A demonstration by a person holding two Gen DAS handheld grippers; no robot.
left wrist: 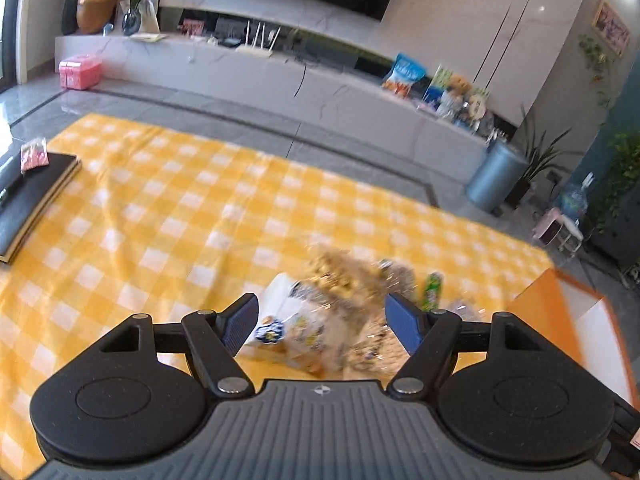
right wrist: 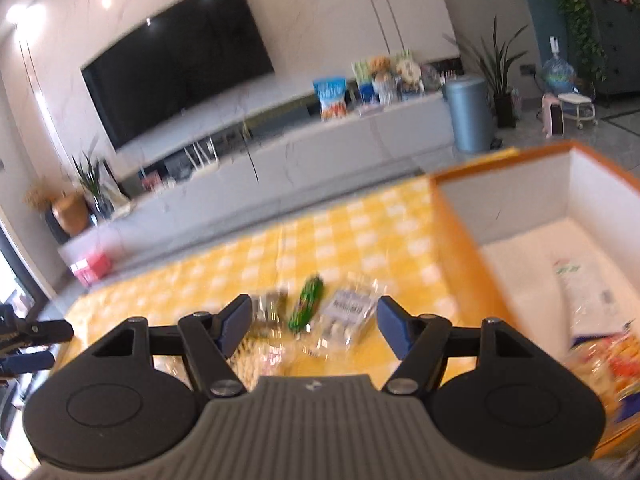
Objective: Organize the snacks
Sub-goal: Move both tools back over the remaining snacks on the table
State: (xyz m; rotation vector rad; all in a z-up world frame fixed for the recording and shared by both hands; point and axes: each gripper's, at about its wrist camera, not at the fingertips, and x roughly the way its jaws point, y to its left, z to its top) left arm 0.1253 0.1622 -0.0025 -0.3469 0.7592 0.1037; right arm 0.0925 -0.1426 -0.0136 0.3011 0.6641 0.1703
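Jaws wide on both grippers, above snack packets [left wrist: 320,312].

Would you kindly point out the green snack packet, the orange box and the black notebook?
green snack packet [right wrist: 306,305], right wrist view, middle of wrapper.
orange box [right wrist: 456,216], right wrist view, left wall.
black notebook [left wrist: 30,204], left wrist view, cover.

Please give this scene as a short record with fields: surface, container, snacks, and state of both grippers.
surface: yellow checked cloth
container: orange box, white inside, some packets already in it
loose snacks: clear packets and a green packet on the cloth, blurred
left gripper: open, over the clear packets
right gripper: open, holds nothing
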